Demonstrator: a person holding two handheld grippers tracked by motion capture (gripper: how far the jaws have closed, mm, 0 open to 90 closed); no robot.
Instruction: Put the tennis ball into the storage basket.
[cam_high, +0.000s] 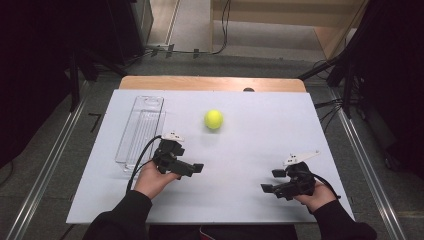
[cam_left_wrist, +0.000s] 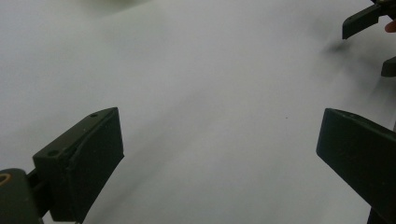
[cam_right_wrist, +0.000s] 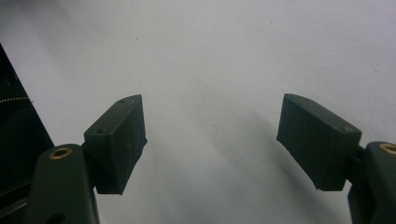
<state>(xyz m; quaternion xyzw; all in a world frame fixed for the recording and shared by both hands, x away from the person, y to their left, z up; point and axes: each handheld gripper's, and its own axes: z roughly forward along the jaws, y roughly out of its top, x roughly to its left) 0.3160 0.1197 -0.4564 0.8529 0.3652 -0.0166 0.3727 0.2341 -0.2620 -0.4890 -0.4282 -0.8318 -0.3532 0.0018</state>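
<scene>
The yellow ball (cam_high: 213, 119) sits just above the middle of the high view, alone on the white bench (cam_high: 260, 125), with a clear tray (cam_high: 142, 127) to its left. The left gripper (cam_high: 194, 168) is at lower centre-left, fingers (cam_left_wrist: 88, 158) spread wide and holding nothing. The right gripper (cam_high: 270, 181) is at lower right, its fingers (cam_right_wrist: 119, 140) also wide apart and empty. The ball lies up and slightly right of the left gripper, and well up-left of the right one. The left hand looks nearer, so it likely makes the reach.
</scene>
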